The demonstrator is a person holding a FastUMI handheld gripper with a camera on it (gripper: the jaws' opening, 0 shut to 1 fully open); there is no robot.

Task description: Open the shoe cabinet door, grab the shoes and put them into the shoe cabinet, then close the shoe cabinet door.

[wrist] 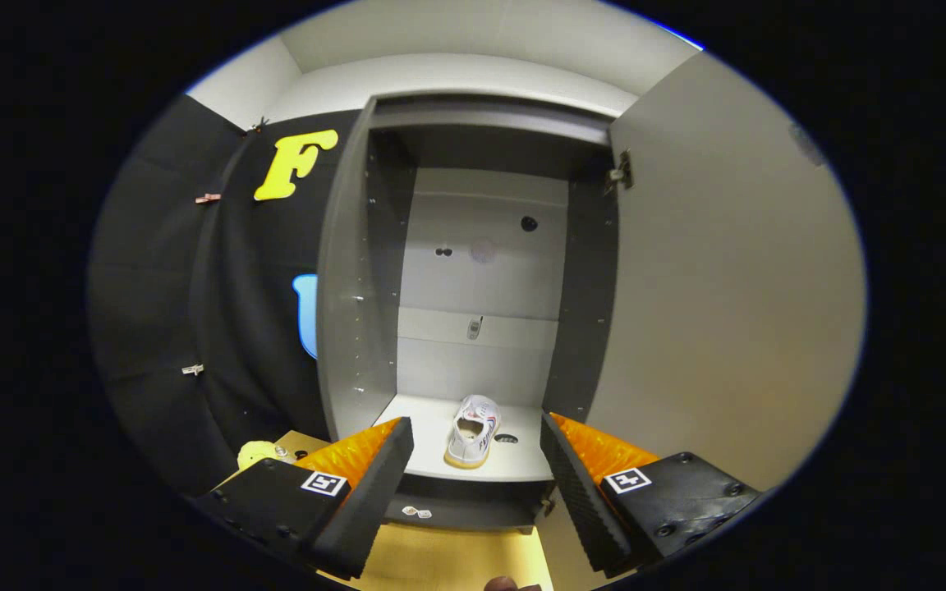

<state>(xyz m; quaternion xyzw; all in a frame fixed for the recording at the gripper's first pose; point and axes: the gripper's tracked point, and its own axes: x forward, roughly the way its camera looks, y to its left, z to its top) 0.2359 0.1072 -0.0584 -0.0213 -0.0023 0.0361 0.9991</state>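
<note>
Shoe (473, 431), white, inside open cabinet (358, 328), beyond spread, empty tool (477, 484).

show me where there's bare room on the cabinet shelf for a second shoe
Bare shelf lies between the white shoe and the cabinet's left wall. Right of the shoe a small dark hole crowds the narrower strip. The open fingers hold nothing.

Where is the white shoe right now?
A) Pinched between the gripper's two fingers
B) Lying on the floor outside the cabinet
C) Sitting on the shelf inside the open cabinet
C: the white shoe rests on the shelf inside the cabinet, beyond the open gripper, whose fingers hold nothing.
</note>
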